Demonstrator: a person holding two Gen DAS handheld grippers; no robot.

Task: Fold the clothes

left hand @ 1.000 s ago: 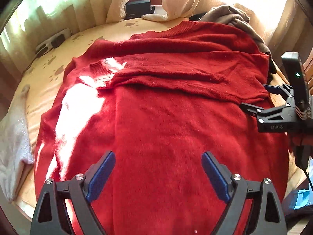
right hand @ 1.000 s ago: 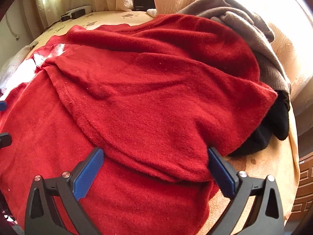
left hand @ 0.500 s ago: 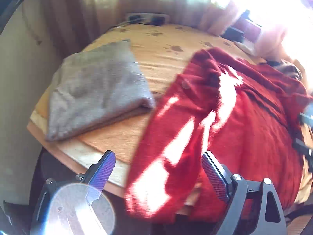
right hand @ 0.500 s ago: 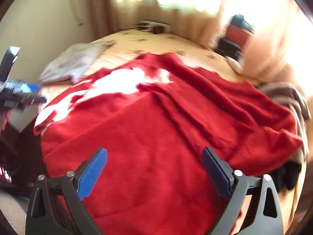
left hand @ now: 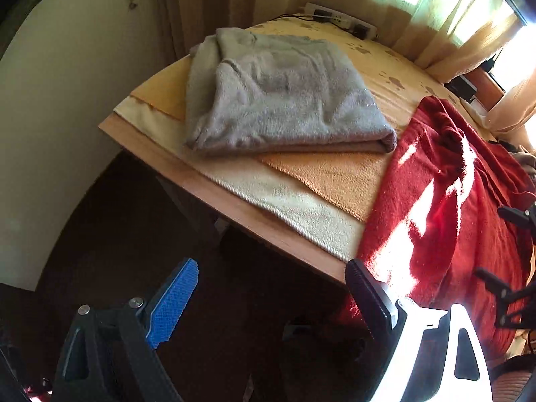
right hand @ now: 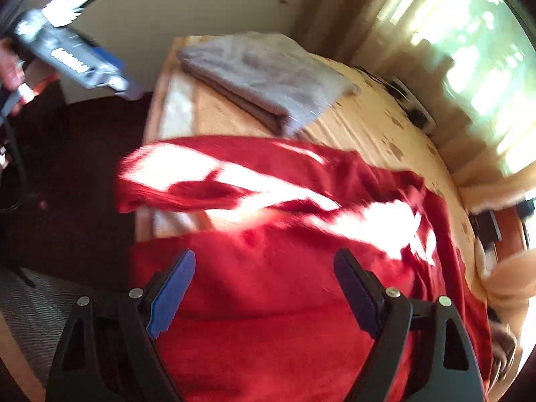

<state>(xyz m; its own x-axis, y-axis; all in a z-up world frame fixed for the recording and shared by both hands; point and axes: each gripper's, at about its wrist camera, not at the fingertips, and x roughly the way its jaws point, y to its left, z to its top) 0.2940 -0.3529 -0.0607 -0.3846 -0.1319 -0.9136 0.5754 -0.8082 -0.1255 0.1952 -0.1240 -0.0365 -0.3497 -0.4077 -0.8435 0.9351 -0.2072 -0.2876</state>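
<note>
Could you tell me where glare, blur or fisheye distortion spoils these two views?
Left wrist view: sharp, but sunlight blows out patches of the red knitted sweater and the left gripper's right finger; the wooden table edge bows. Right wrist view: motion-blurred throughout, with white glare streaks on the sweater, a smeared folded grey sweater and an overexposed window.

Light: sun through the curtains [left hand: 445, 10] | Glare: blown-out white patches on the sweater [left hand: 445, 201] and on the left gripper [left hand: 271, 298], right finger | Shadow: floor under the desk [left hand: 234, 197] near black | Blur: right wrist view smeared, worst on the sweater [right hand: 301, 284]; left view sharp | Distortion: fisheye bend, dark rim at corners
</note>
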